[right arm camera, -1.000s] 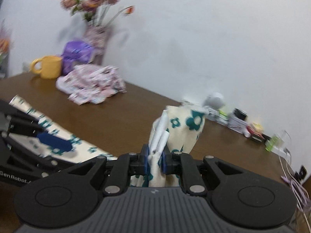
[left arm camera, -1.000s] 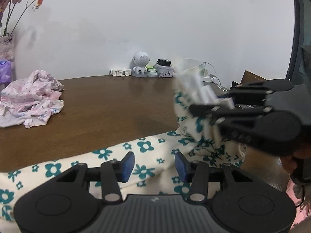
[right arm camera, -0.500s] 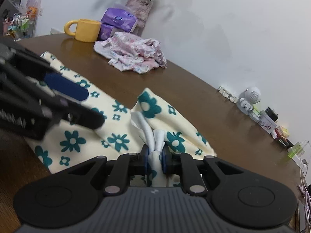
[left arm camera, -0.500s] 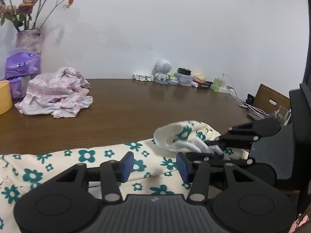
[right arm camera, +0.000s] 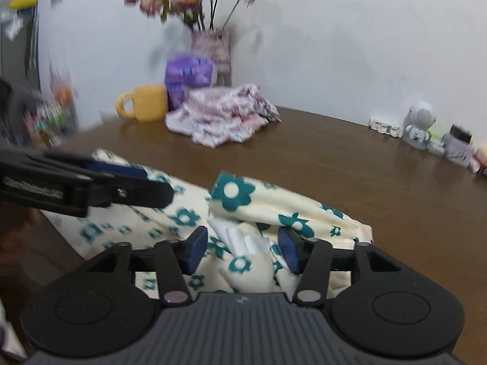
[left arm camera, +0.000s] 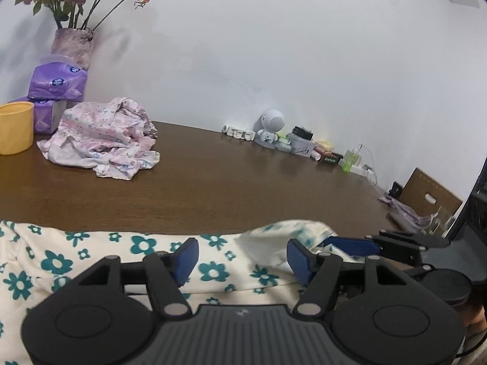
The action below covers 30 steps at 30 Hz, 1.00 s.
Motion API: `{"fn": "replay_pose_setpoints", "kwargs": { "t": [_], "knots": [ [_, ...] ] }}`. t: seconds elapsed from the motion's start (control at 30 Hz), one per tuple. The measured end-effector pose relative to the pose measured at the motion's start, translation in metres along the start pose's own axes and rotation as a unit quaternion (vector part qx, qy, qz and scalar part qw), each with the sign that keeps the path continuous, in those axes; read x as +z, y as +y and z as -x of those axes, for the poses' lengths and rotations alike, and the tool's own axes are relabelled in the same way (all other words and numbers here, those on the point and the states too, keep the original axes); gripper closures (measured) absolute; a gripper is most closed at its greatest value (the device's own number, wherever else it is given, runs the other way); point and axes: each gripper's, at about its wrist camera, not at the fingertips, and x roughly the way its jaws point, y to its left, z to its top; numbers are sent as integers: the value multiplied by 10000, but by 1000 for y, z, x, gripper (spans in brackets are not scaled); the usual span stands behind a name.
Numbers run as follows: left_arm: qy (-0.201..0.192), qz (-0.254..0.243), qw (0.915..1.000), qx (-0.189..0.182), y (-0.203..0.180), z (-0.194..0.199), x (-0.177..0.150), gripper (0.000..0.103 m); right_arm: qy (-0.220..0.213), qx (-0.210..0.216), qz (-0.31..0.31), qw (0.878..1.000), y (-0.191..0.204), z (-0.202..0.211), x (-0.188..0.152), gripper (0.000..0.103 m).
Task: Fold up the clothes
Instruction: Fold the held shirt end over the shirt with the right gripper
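Opening both sets of jaws over the flowered cloth (right arm camera: 243,200) on the surface (left arm camera: 243,188): our right gripper (right arm camera: 242,249) is letting go, a bunched fold sitting loose between its jaws, and our left gripper (left arm camera: 242,257) is hovering empty above it.

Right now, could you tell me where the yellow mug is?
The yellow mug stands at the table's far left in both views, beside the purple tissue packs and just left of the crumpled pink garment.
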Motion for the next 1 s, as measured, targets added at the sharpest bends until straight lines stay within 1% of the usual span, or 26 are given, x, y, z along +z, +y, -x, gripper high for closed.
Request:
{"fn": "replay_pose_setpoints", "kwargs": {
  "t": [0.03,0.07,0.23,0.33,0.43,0.47,0.53,0.6,0.63,0.8,0.9,1.0],
  "knots": [
    [-7,34,10000,-33,-1,0,1,39,-72,99,-106,9999,-4,6,0,41],
    [-16,35,10000,-44,-4,0,2,39,-111,129,-154,9997,-7,10,0,41],
    [34,-148,9998,-84,-22,-5,4,39,-288,118,-401,9987,-23,35,-6,41],
    [109,-240,9995,-154,-33,-10,2,39,-342,46,-409,9986,-33,52,-13,41],
    [179,-296,9991,-236,-44,-15,0,39,-287,-15,-305,9991,-41,64,-23,42],
    [202,-315,9990,-260,-47,-17,-1,40,-257,21,-283,9993,-42,67,-26,47],
    [238,-345,9988,-272,-51,-18,-3,39,-154,120,-171,9997,-40,67,-32,80],
    [244,-370,9986,-281,-55,-17,-4,40,-67,213,3,9998,-35,63,-36,95],
    [235,-397,9986,-273,-56,-15,-5,40,-38,259,127,9996,-31,61,-38,99],
    [257,-570,9975,-313,-62,-10,-7,40,48,205,956,9952,-7,45,-40,100],
    [448,-737,9955,-393,-68,-16,-13,43,277,259,1035,9939,-7,33,-43,100],
    [686,-813,9937,-354,-71,-31,-20,50,339,307,1127,9926,-7,30,-46,100]
  ]
}}
